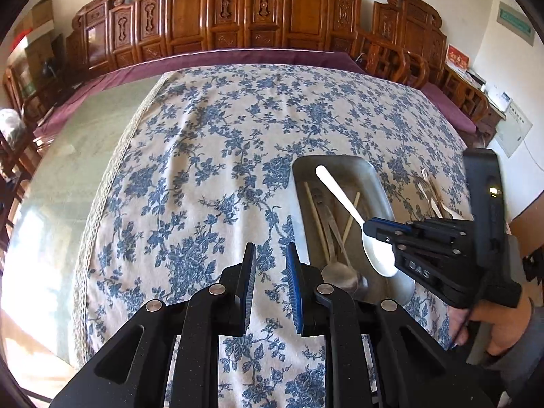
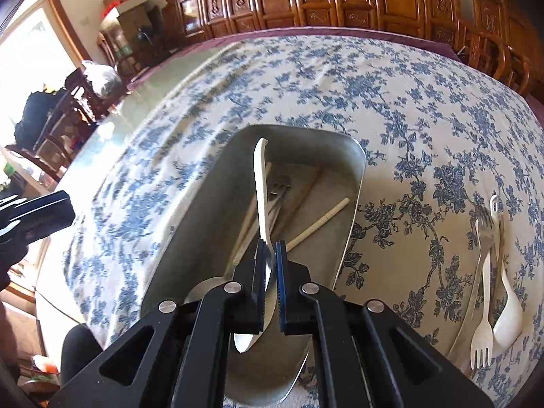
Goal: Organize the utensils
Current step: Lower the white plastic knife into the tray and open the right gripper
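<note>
Hovering over the metal tray [image 2: 353,176], the right gripper [image 2: 271,248] pinches a white spoon [image 2: 260,183] at its neck.

Centre frame in the right view, the handle sticks up past the fingertips, bowl tucked below the pads. Lower centre in the left view, the left gripper [image 1: 270,255] is slightly parted, empty, over the floral cloth [image 1: 204,156].

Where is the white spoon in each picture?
Left wrist view: the white spoon is right of centre, held over the metal tray by the right hand-held gripper.
Right wrist view: the spoon is at centre, pinched between the pads.
Shared landmark: the tray.
</note>
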`<state>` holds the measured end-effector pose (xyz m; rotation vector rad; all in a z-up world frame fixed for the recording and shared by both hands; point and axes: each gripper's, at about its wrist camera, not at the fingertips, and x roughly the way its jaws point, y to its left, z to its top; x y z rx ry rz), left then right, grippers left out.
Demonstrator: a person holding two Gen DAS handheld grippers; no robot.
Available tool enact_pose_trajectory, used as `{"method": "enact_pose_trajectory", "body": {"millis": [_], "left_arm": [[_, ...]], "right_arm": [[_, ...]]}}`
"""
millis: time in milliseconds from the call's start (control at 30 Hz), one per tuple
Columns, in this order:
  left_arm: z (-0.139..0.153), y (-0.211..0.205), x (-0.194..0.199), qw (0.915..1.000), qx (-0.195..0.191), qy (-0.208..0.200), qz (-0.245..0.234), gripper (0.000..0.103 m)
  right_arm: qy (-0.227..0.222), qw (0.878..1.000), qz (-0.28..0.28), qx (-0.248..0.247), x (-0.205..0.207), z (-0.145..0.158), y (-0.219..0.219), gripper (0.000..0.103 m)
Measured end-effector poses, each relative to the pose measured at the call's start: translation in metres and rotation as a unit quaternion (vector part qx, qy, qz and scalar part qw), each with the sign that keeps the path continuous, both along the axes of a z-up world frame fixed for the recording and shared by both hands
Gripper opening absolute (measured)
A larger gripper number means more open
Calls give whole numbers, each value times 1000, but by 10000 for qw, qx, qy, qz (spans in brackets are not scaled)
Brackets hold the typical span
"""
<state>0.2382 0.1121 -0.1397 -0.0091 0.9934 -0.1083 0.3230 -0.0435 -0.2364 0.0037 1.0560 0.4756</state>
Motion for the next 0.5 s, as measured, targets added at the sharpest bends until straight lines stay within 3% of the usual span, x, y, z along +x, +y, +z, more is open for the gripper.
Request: {"method": "enact_pose_trajectory", "body": {"millis": [500], "left_arm": [[10,-8,-12,10000,35,-72,-25,16]], "right_arm": [[25,9999,-79,57,7,-4,1,8]]}}
